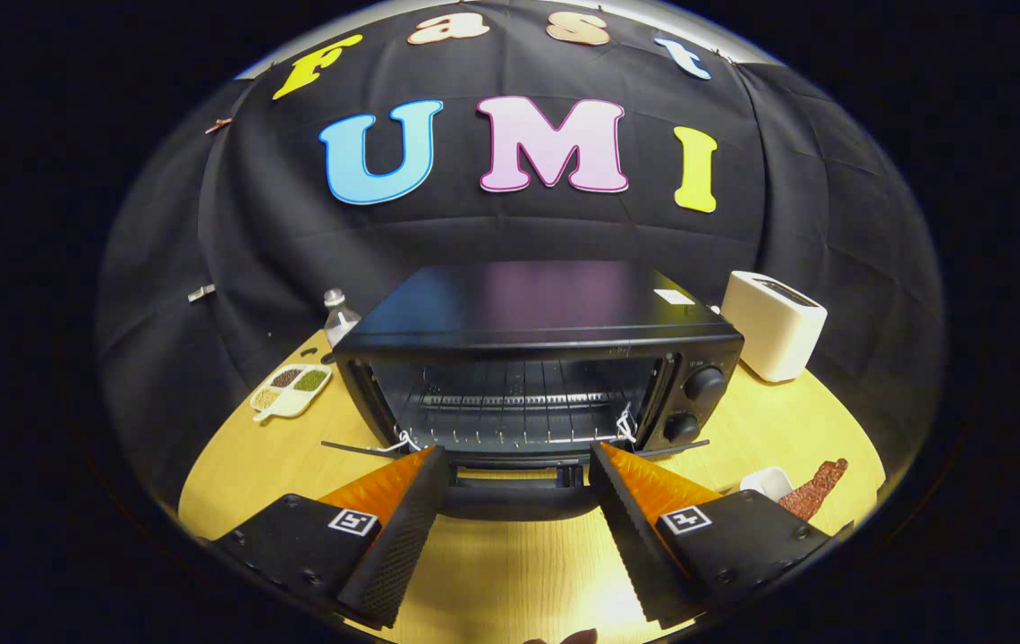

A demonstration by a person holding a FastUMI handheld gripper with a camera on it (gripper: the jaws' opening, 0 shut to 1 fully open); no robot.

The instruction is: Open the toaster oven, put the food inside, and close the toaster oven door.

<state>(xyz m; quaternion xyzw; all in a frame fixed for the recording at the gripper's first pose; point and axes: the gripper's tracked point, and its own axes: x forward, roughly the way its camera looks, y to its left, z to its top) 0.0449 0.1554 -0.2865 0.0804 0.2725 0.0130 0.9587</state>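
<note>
I've got the hand-held gripper (517,461) spread wide, nothing in it, the black door handle (517,483) sitting between the two fingers. The black metal toaster oven (541,358) is straight ahead on the yellow wooden worktop (796,420), its door dropped open and flat towards me, wire rack (510,402) bare. The food, a reddish-brown strip (817,487), lies right of the fingers, beside a small white cup (768,481). I reckon it's light, thin and floppy, maybe brittle, so I'd pinch it across the middle, gently. Room's tight there: the cup touches or nearly touches it, and the worktop edge is close. White toaster (774,324) stands well back on the right; sectioned white dish (291,389) and clear bottle (340,315) keep left. Oven mouth looks wide and low.
</note>
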